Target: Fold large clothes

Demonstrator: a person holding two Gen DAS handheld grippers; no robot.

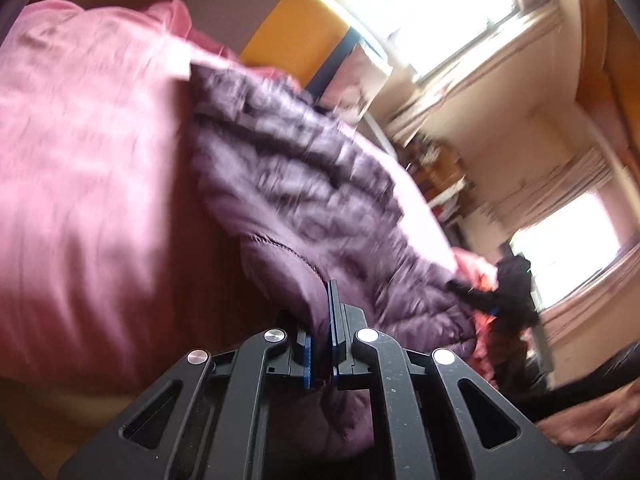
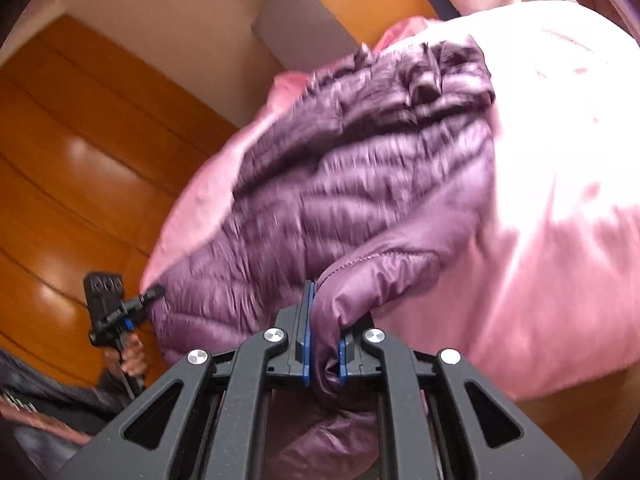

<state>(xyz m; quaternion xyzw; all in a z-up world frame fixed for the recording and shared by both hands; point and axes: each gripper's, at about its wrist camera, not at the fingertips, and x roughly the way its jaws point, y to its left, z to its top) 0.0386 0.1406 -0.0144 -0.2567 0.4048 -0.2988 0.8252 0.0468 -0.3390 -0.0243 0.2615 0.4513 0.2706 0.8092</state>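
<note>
Now both tools pinch the purple puffer jacket [image 2: 360, 184]: left hand-held gripper [image 1: 326, 320] clamps 1 edge, right hand-held gripper [image 2: 324, 320] another, jacket stretching ahead over what seems a pink bedspread [image 2: 560, 200].

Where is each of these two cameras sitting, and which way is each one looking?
Left wrist view: sits on the left claw, looking along its fingers at the purple puffer jacket on a pink bedspread, windows behind; the claw is shut on jacket fabric.
Right wrist view: sits on the right claw, also shut on the jacket, facing a wooden floor; a hand holding the other claw shows at lower left.
Shared: both see the jacket, the bedspread and the opposite claw.
</note>
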